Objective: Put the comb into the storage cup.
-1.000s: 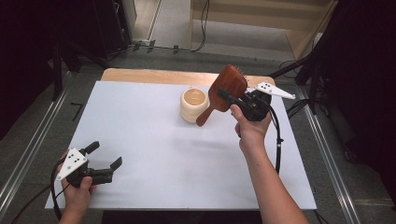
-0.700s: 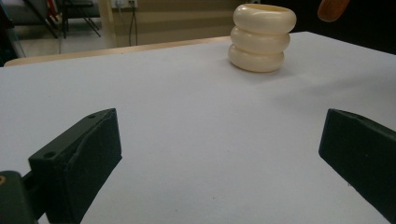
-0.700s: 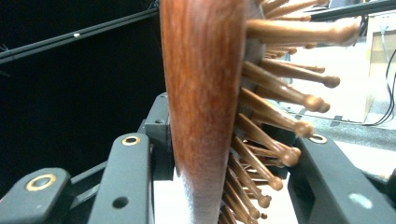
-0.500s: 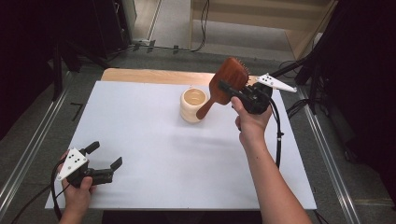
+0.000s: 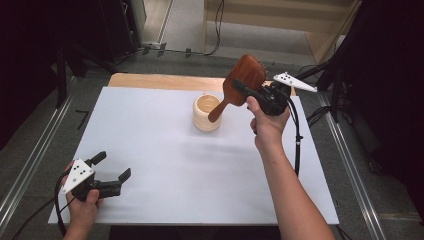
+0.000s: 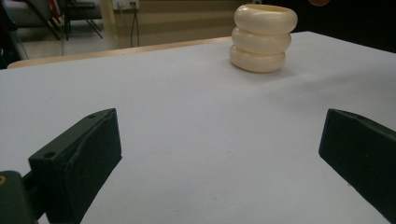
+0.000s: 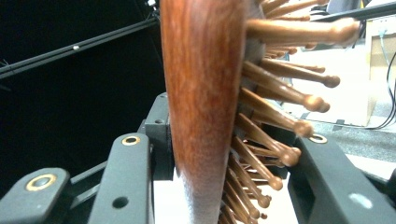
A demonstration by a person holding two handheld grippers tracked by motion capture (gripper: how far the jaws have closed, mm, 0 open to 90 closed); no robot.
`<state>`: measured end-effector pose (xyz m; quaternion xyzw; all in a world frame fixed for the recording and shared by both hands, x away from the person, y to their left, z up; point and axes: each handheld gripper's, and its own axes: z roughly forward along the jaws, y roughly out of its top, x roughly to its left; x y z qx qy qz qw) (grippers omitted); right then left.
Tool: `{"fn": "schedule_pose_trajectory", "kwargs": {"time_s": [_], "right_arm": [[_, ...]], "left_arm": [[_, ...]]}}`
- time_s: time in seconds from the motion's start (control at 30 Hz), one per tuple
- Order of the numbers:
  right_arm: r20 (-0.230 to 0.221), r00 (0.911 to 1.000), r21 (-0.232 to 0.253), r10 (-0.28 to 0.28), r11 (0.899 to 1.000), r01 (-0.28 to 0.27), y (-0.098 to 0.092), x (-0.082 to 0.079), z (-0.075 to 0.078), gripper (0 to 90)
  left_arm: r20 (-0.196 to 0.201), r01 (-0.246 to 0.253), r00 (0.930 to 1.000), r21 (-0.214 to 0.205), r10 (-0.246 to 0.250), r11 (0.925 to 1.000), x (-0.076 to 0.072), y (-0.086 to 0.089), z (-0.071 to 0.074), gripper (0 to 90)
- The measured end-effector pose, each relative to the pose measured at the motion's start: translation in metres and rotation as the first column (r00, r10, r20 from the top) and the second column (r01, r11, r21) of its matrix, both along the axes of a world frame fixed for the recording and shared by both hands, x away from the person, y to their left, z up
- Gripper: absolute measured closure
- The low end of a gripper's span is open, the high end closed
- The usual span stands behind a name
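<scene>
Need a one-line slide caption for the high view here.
Right claw holds a wooden hairbrush tilted, handle pointing down at a cream ribbed cup; left claw rests open on the white table.

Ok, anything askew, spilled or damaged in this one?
Nothing stands out. The hairbrush is clamped by its head in the right gripper, handle angled down over the upright cream cup; no spill or damage shows.

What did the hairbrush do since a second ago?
The right gripper lifted the wooden hairbrush higher and tilted it, so its handle end now hangs over the cream cup. The grip on the brush head stayed shut. The cup and the open left gripper stayed put.
</scene>
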<state>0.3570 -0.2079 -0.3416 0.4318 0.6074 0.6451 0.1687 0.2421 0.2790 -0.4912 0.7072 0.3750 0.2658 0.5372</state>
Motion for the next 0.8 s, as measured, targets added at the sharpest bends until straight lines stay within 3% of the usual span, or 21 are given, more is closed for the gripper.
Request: {"fn": "schedule_pose_trajectory", "kwargs": {"time_s": [0.13,0.4,0.8], "right_arm": [[-0.003,1.0,0.023,0.006,1.0,-0.006,0.001,0.003,0.003,54.4],[0.01,0.9999,0.019,-0.006,1.0,0.006,0.002,0.01,0.008,54.4],[0.004,0.9992,0.014,-0.039,0.999,0.039,0.004,0.024,0.002,54.3]], "left_arm": [[-0.001,-0.001,1.0,0.003,0.001,1.0,0.0,-0.001,0.0,0.0],[0.001,0.002,1.0,0.014,-0.002,0.9999,0.0,-0.001,0.0,0.0],[0.0,0.001,1.0,0.019,-0.001,0.9998,0.0,-0.001,0.0,0.0]]}}
